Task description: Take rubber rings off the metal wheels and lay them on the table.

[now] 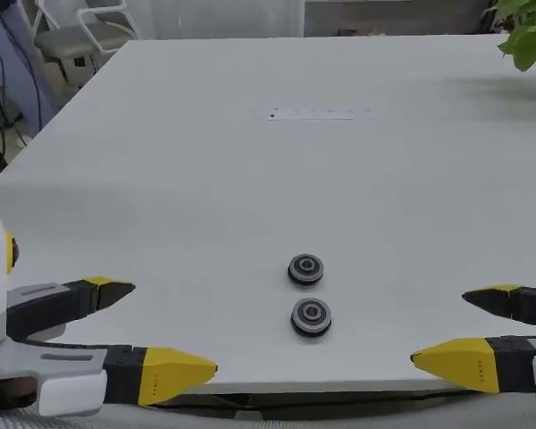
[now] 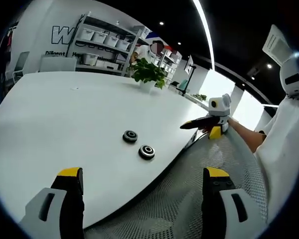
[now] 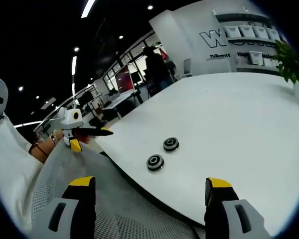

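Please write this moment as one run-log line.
left gripper: open | right gripper: open | far wheel, near wheel: on table, rings on, untouched

Midway between the left tongs (image 1: pixel 171 327) and right tongs (image 1: pixel 439 327) stand the near wheel (image 1: pixel 311 316) and far wheel (image 1: pixel 305 269). Open tabletop (image 1: pixel 250 179) flanks them, and a plant (image 1: pixel 525 31) stands well beyond the right tongs.

A big open office is being shown. A wide white table (image 1: pixel 250 179) is being used for work, with a chair (image 1: pixel 80 36) near its far corner. White boxes (image 2: pixel 97 34) are being kept on shelves (image 2: pixel 84 47) beside big wall letters (image 2: pixel 65 35). A plant (image 2: pixel 147 72) is being kept on the table, and the room is being lit by long ceiling lights (image 2: pixel 204 25).
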Demonstrator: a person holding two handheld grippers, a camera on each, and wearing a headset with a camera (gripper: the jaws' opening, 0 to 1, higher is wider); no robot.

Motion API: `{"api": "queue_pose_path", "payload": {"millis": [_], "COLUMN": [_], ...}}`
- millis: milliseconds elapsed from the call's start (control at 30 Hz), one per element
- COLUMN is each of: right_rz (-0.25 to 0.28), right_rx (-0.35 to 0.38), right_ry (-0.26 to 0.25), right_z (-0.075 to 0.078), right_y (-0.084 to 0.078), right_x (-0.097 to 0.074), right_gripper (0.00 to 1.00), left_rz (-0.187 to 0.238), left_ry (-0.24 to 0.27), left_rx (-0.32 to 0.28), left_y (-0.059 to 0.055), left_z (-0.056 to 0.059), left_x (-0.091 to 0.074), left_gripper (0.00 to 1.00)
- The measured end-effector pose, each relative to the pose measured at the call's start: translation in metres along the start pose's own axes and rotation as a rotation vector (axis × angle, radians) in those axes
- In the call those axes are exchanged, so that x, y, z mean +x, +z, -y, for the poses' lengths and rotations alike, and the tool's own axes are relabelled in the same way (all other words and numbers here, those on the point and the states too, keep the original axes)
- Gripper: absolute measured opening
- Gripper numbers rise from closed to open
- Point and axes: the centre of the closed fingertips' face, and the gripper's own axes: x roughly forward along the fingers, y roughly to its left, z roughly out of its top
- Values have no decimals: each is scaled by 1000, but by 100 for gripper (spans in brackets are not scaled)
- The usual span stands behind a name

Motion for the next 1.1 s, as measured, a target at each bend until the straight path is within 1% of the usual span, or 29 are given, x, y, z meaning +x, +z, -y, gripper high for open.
{"api": "queue_pose_path", "payload": {"millis": [100,233,300,400,633,767,833,867,967,1033,1100], "right_rz": [-8,-18,-17,-19,-34,-49,-53,-46,-43,-50,-63], "right_rx": [-5,-8,-8,-8,-10,-16,-20,-30,-30,-34,-39], "right_ry": [5,10,9,8,2,-1,3,10,12,11,10], "right_z": [-1,-1,-1,-1,0,1,0,-1,-2,-2,-2], "right_y": [-1,-2,-2,-2,-5,-7,-7,-6,-5,-6,-7], "right_x": [0,1,1,1,1,1,1,2,2,2,2], "right_gripper": [89,88,88,88,87,87,87,86,86,87,87], "left_rz": [4,33,40,26,26,29,10,7,22,55,34], "left_ry": [3,7,4,0,-9,2,10,12,18,43,51], "left_rx": [-10,-28,-31,-29,-53,-30,-33,-31,-14,47,80], "left_y": [0,4,5,3,1,3,0,-1,3,12,11], "left_z": [-1,-1,-2,-1,0,-2,-3,-3,-4,-7,-7], "left_x": [0,-1,-1,0,1,1,1,1,1,-2,-1], "left_gripper": [99,99,99,99,99,99,99,99,99,99,99]}}
